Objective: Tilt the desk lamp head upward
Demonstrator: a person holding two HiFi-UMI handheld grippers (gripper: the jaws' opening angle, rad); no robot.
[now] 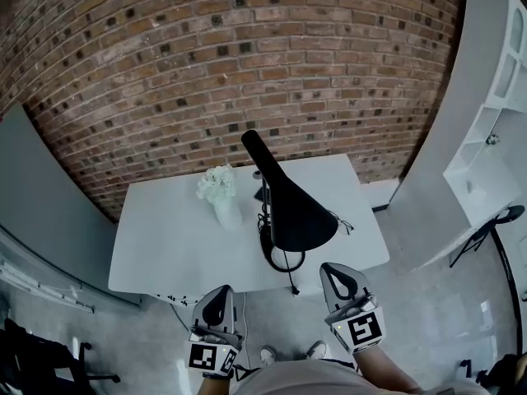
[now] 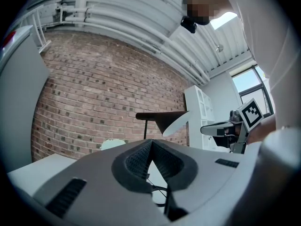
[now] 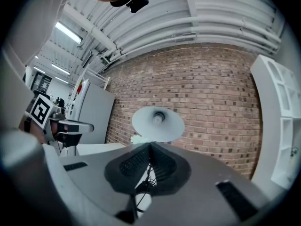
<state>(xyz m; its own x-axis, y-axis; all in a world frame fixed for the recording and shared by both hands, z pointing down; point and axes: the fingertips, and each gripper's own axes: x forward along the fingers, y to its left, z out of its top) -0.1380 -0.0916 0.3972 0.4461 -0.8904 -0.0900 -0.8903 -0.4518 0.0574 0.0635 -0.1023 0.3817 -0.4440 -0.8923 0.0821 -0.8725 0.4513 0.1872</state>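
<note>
I hold my left tool (image 1: 218, 293) and right tool (image 1: 333, 270) with ribbed jaws pressed together, empty, near the smooth white counter (image 1: 165, 249). The desk lamp (image 1: 298, 216), its matte black head cone-shaped, stands there.

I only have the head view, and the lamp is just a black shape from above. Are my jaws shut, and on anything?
Observer: Both are shut and empty. The tips of the left gripper and the right gripper meet with nothing between them.
Operator: Where does the shade's opening point?
Observer: Toward the right gripper. Its view looks into the shade, white inside, with the bulb showing.
Operator: And from the left?
Observer: You get a side profile. The neck runs about level.
</note>
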